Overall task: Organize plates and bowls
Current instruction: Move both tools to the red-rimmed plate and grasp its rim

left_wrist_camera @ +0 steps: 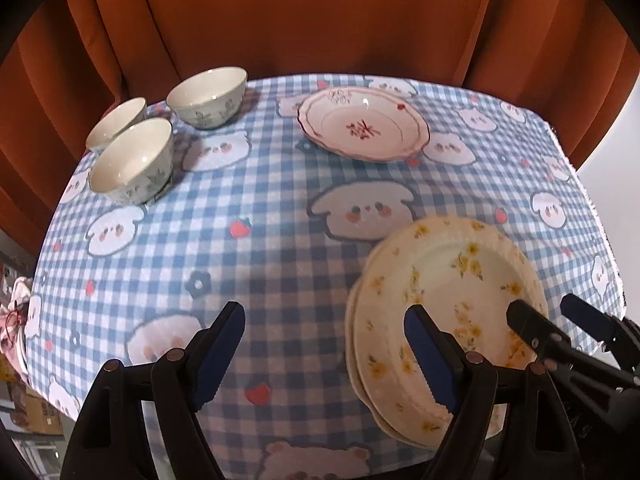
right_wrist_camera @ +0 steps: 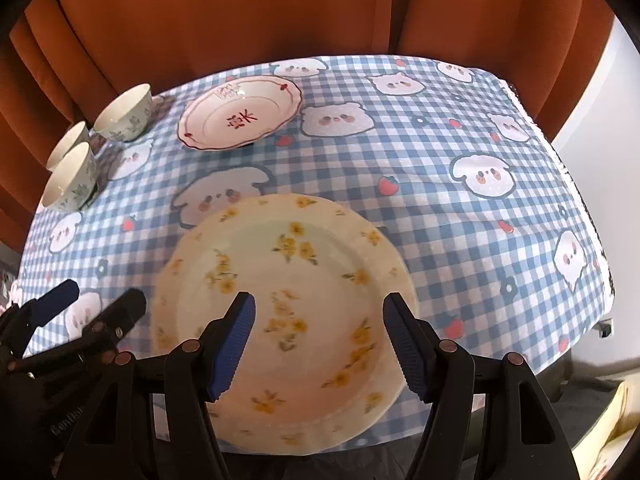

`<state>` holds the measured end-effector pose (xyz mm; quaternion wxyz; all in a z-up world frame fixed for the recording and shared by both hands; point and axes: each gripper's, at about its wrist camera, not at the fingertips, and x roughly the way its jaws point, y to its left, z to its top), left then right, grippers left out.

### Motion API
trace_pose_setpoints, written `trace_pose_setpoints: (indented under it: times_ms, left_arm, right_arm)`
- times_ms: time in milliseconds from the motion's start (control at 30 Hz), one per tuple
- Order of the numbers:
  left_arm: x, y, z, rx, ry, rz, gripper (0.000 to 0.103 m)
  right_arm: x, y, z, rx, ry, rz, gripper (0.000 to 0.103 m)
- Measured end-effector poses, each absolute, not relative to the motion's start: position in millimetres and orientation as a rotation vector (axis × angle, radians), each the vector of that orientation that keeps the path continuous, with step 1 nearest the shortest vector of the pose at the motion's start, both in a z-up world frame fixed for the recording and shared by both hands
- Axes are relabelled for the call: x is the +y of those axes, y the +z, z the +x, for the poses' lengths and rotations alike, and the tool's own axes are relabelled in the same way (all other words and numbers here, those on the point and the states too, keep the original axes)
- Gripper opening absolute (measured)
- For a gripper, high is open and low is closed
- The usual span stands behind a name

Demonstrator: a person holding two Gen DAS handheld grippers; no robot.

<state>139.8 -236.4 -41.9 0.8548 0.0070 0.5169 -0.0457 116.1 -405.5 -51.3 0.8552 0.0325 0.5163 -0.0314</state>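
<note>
A stack of cream plates with yellow flowers lies at the near edge of the table. A white plate with red trim and a red mark lies at the far middle. Three white bowls with grey-green leaf prints stand at the far left, apart from each other. My left gripper is open and empty, left of the stack. My right gripper is open and empty, above the near part of the top yellow plate; it also shows in the left wrist view.
The table wears a blue-white checked cloth with cartoon animals and strawberries. An orange curtain hangs behind it. Boxes and clutter sit below the left edge. The left gripper shows in the right wrist view.
</note>
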Motion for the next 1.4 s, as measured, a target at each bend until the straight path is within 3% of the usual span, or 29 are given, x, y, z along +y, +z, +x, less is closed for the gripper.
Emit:
trace_pose_setpoints:
  times_ms: [333, 800, 1400]
  left_arm:
    - [-222.1, -26.5, 176.5, 1.040, -0.073, -0.008, 0.084]
    - [-232.3, -37.1, 270.9, 1.044, 0.046, -0.003, 0.084]
    - [-255.6, -105.8, 372.9, 1.094, 0.100, -0.019, 0.081]
  right_arm:
    - [-385.7, -31.3, 146.4, 1.036, -0.064, 0.090, 0.070]
    - [-389.3, -25.8, 253.5, 1.002, 0.078, 0.021, 0.070]
    - [-419.8, -87.9, 389.0, 1.061, 0.111, 0.022, 0.070]
